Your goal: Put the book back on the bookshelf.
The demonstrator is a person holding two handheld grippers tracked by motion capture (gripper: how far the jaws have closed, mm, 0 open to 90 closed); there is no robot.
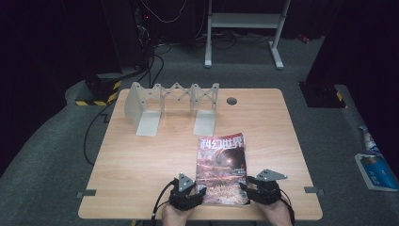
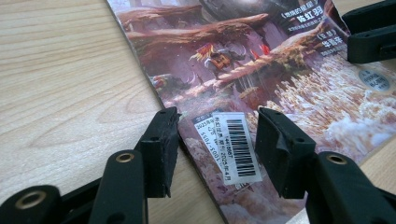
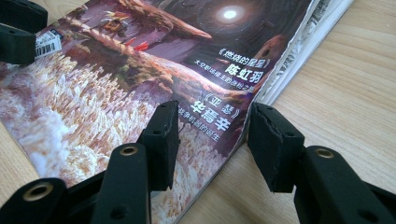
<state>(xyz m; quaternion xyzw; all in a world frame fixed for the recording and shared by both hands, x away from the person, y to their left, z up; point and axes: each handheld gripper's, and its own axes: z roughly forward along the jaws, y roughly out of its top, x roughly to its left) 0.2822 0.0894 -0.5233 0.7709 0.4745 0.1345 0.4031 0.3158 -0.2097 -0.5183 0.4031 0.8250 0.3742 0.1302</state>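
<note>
A magazine (image 1: 222,165) with a red-and-white illustrated cover lies flat on the wooden table (image 1: 141,160), near the front edge. My left gripper (image 1: 201,191) is at its near left corner. In the left gripper view the jaws stand open astride the magazine's (image 2: 243,70) left edge, with the barcode sticker (image 2: 236,144) between the gripper's (image 2: 217,140) fingers. My right gripper (image 1: 245,186) is at the near right corner. Its (image 3: 212,135) open jaws straddle the page edge of the magazine (image 3: 140,60). Neither gripper's pads press on the magazine.
A grey folding bookend rack (image 1: 171,101) stands at the back of the table, left of a round cable hole (image 1: 231,100). A white stand frame (image 1: 244,21) is on the floor behind. Packets (image 1: 376,169) lie on the carpet at right.
</note>
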